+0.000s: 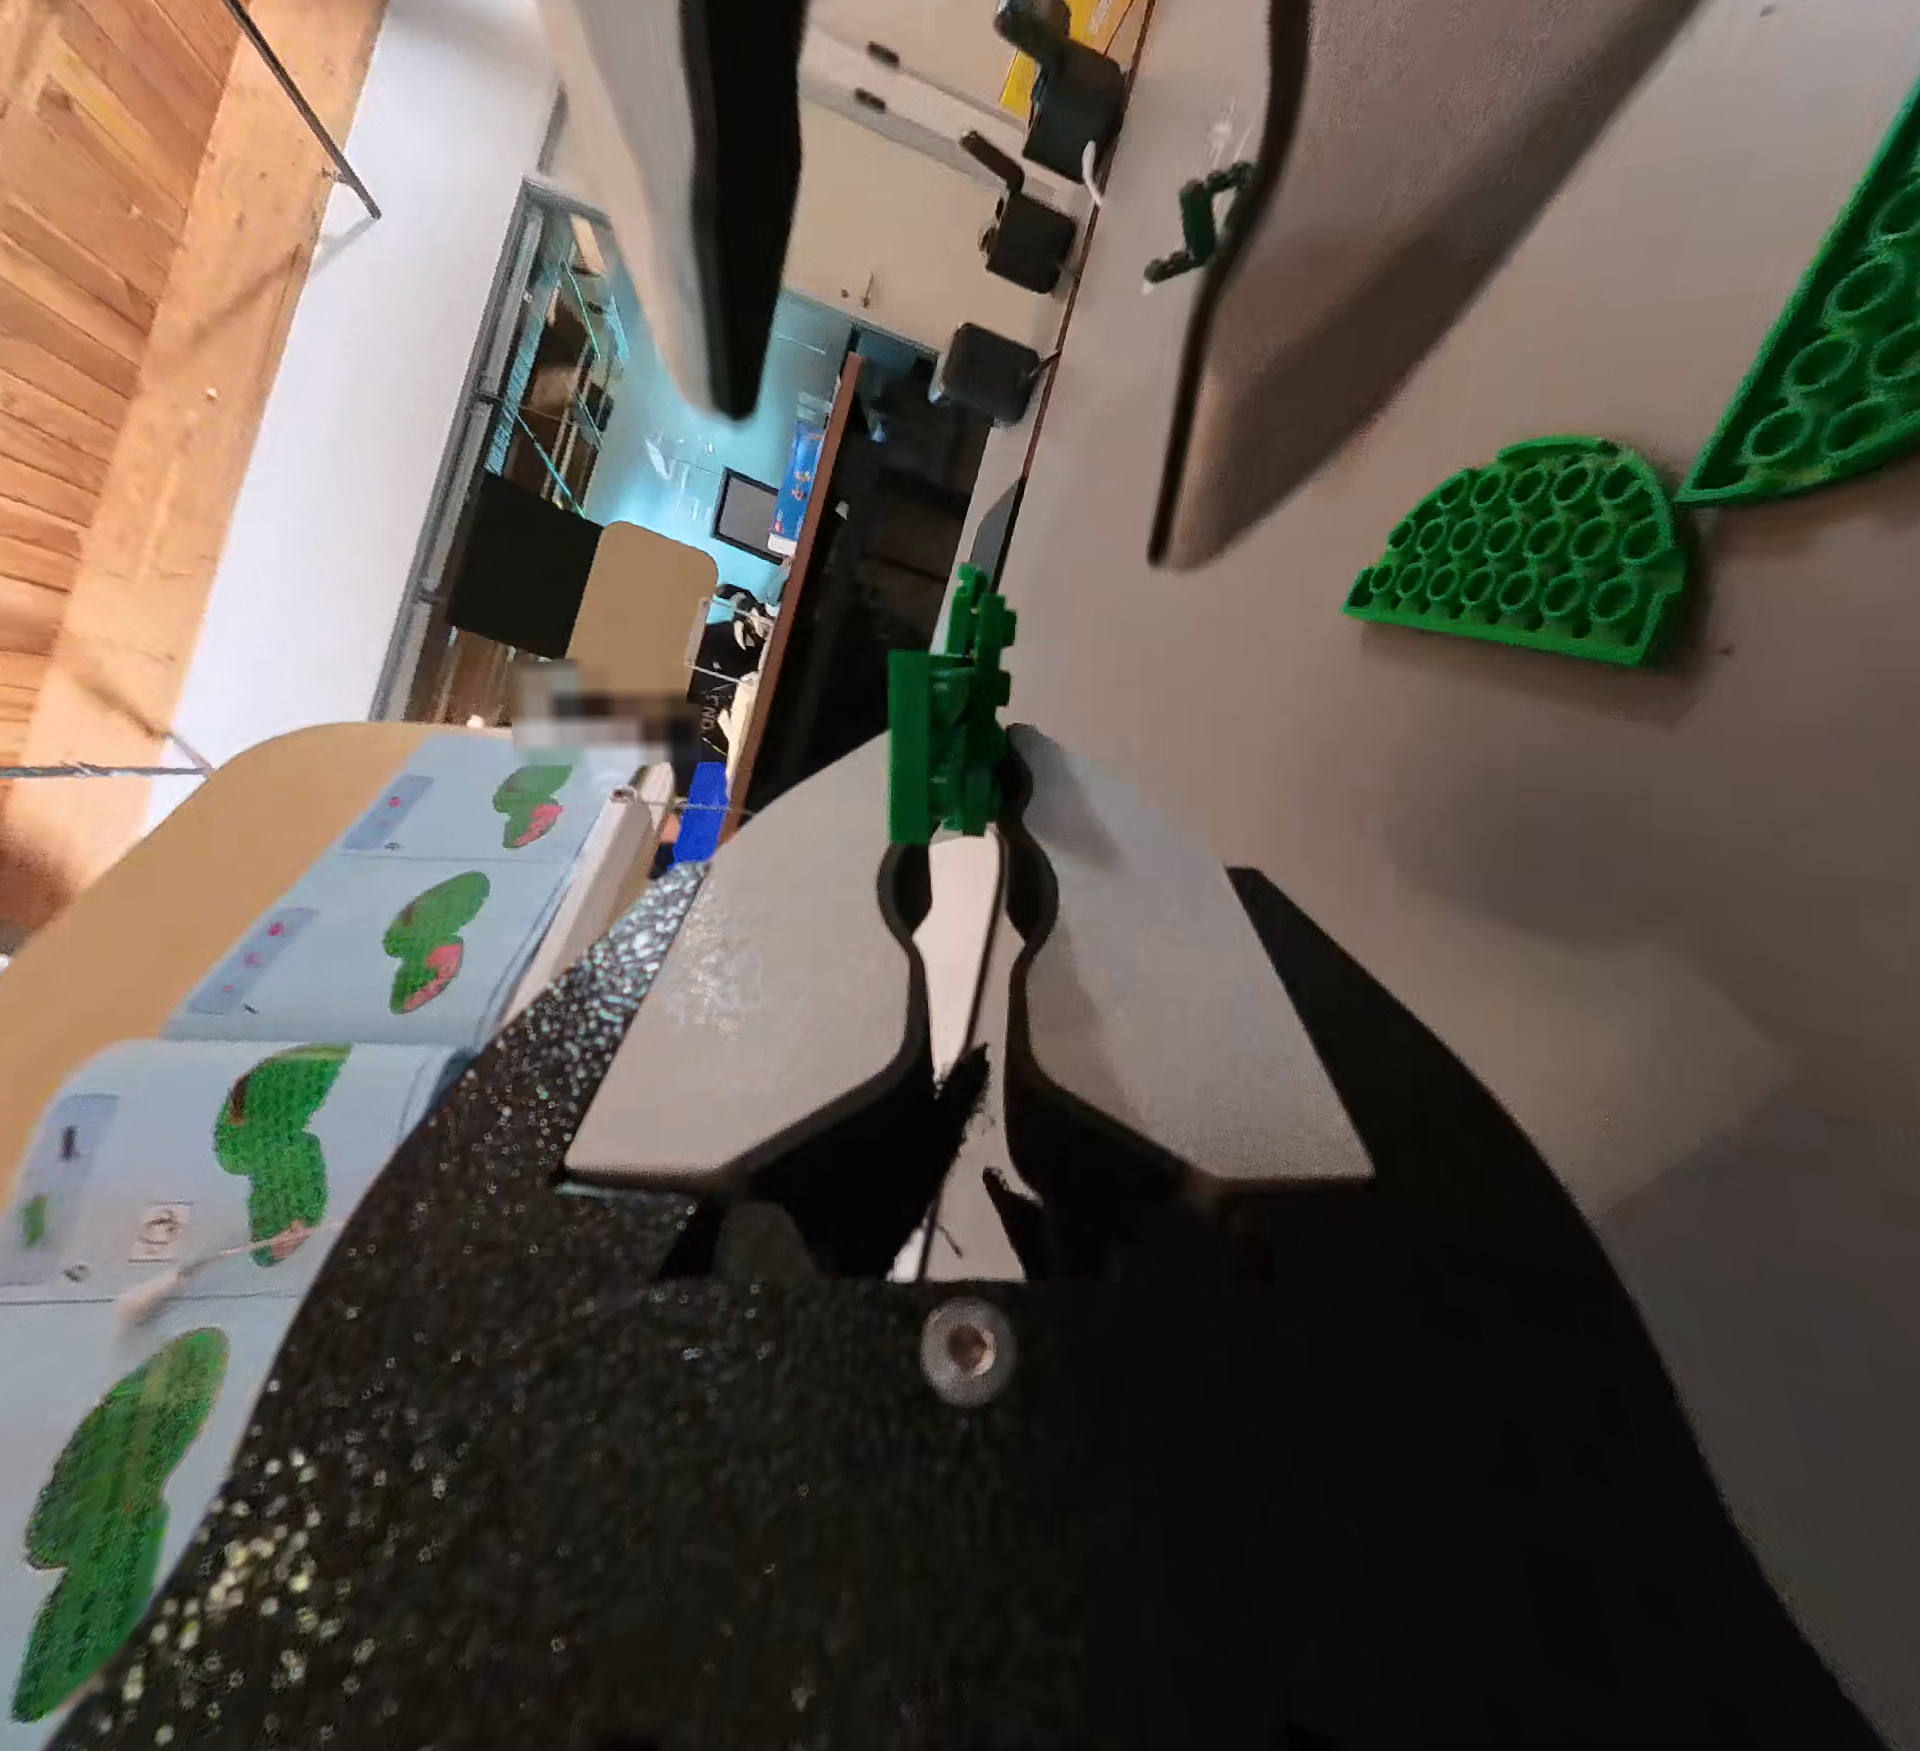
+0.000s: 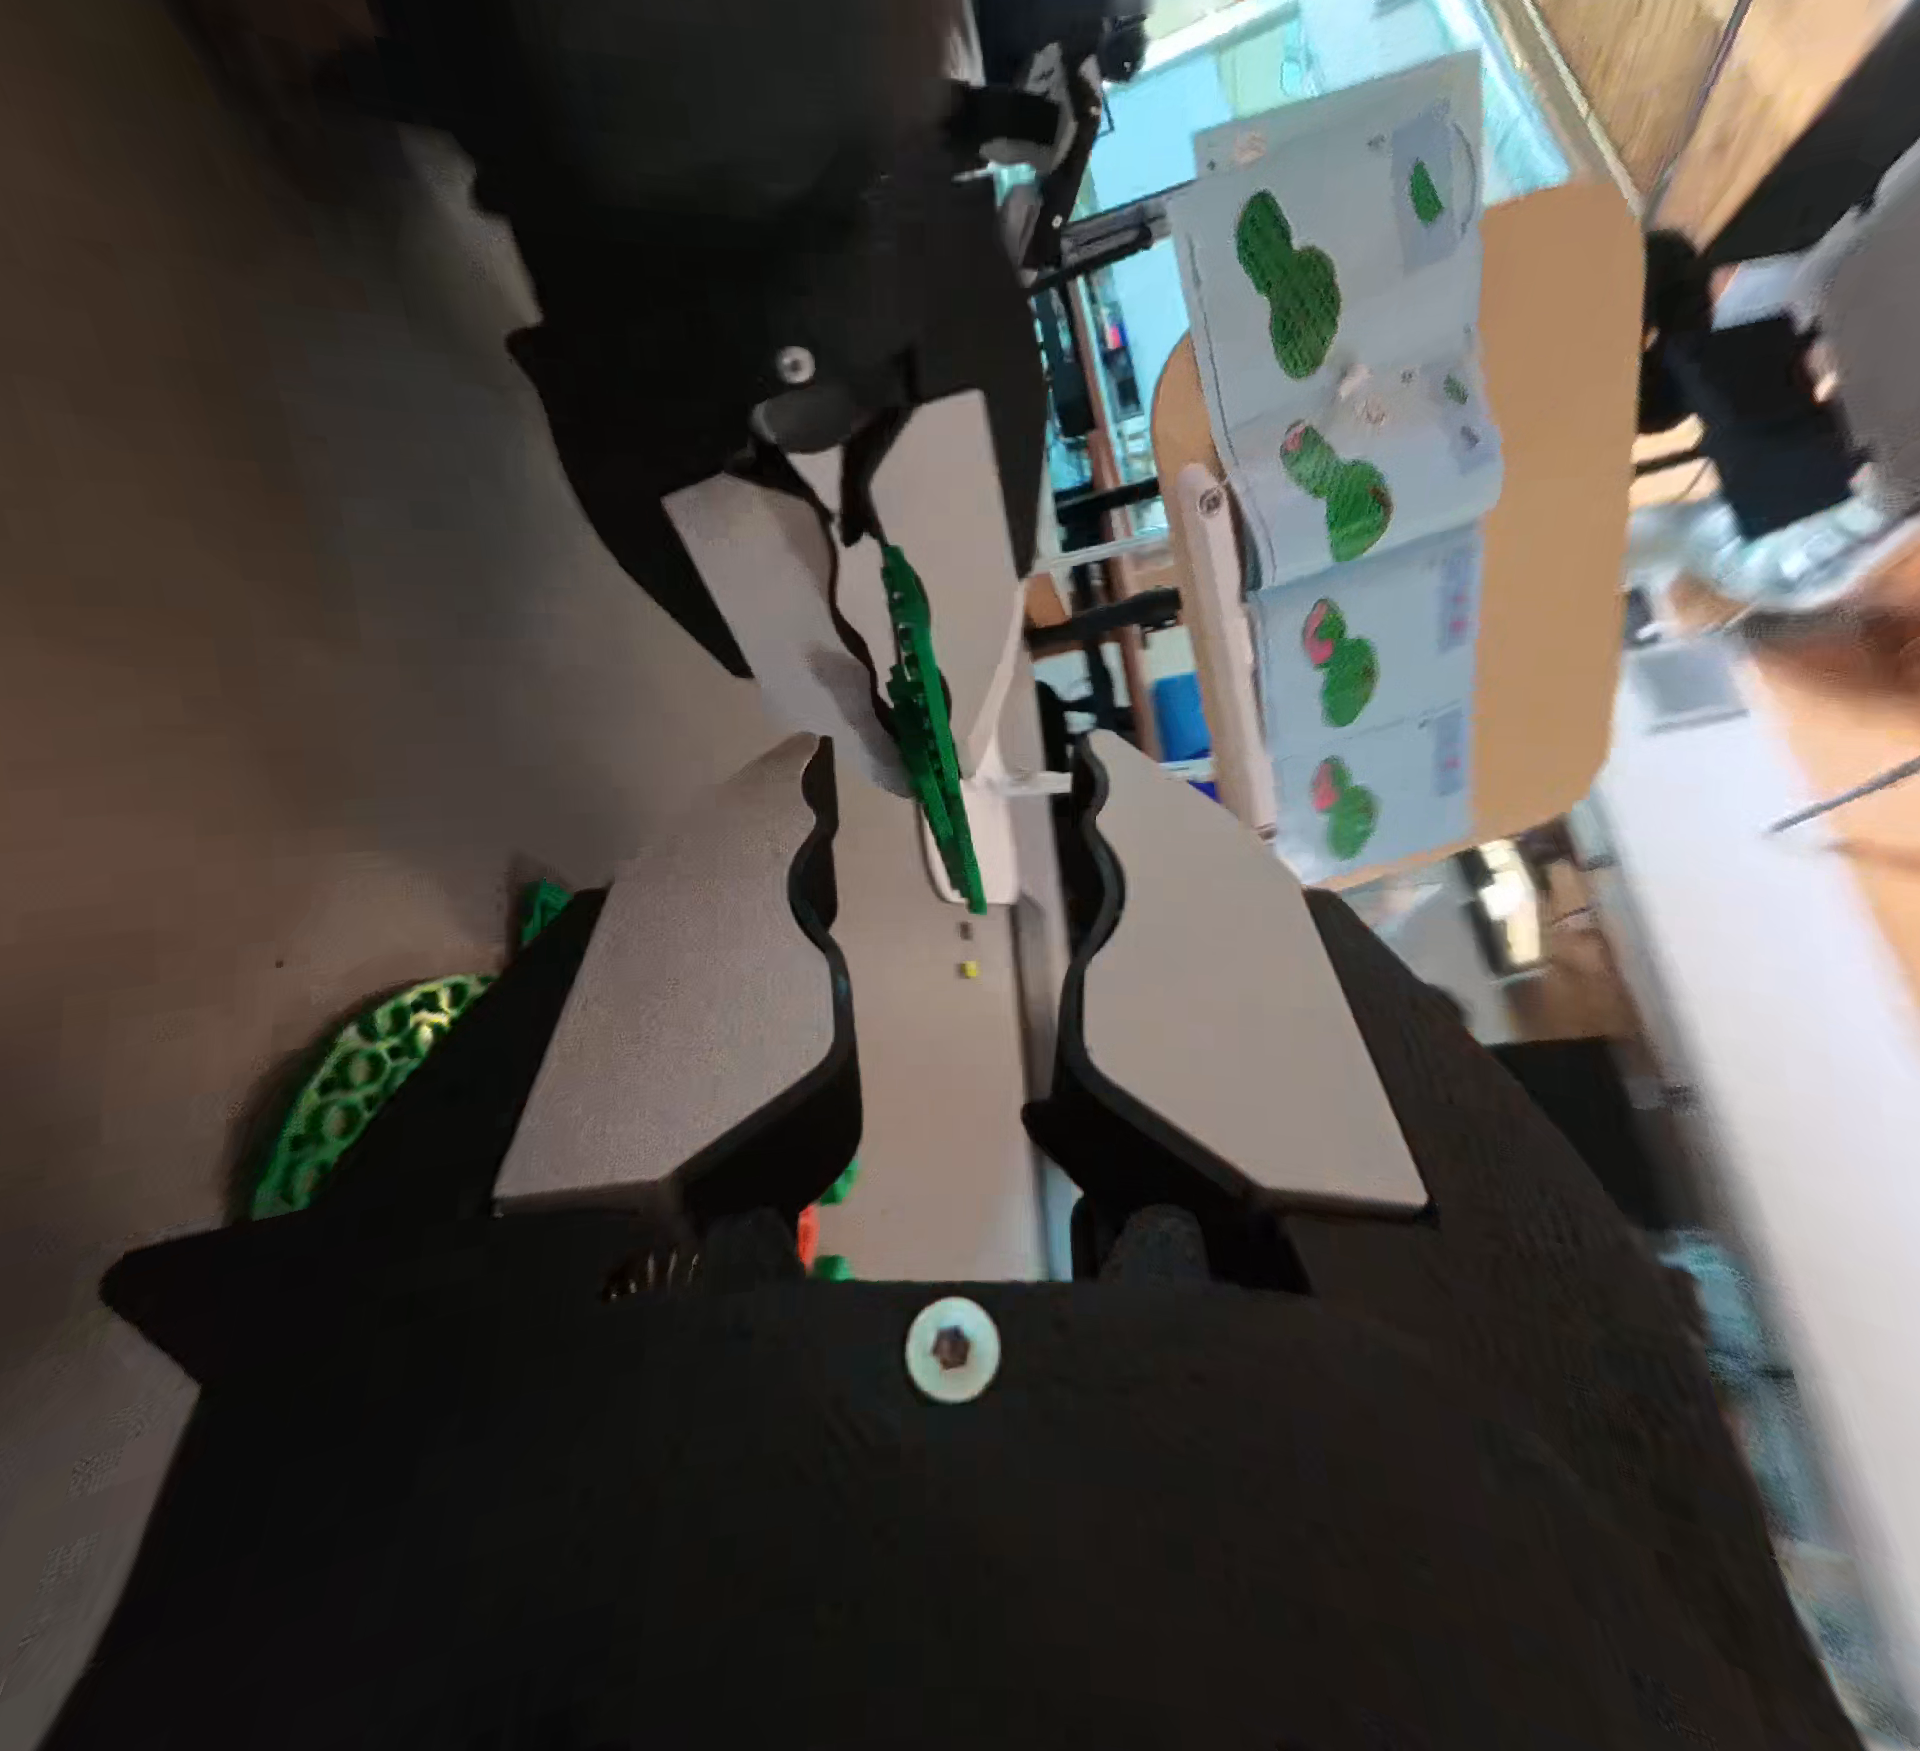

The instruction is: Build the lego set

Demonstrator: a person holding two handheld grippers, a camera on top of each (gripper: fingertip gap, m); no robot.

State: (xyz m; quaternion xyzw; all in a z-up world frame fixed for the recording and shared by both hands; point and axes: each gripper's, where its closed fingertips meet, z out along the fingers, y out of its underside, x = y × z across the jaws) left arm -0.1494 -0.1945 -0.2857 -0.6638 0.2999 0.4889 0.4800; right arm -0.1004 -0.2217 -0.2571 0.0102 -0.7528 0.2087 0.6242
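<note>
I had the small green plate assembly [image 1: 951, 745] pinched edge-on at the tips of my left gripper [image 1: 961, 802], its fingers closed tight on it, lifted off the grey table [image 1: 1455, 870]. My right gripper [image 2: 951, 766] faced it, fingers spread wide and empty. Two green rounded plates [image 1: 1527, 553] lay on the table nearby; the instruction booklet [image 2: 1351, 496] stood propped beyond.

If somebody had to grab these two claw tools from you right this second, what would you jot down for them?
Left gripper: shut on the green plate assembly, held on edge above the table.
Right gripper: open, empty, facing that assembly.
Loose: half-round green plate and a larger green plate, both studs-down on the table.
Instruction booklet propped open on a stand.
Done: small green plates joined. Left: add the loose plates, then follow the booklet.
</note>
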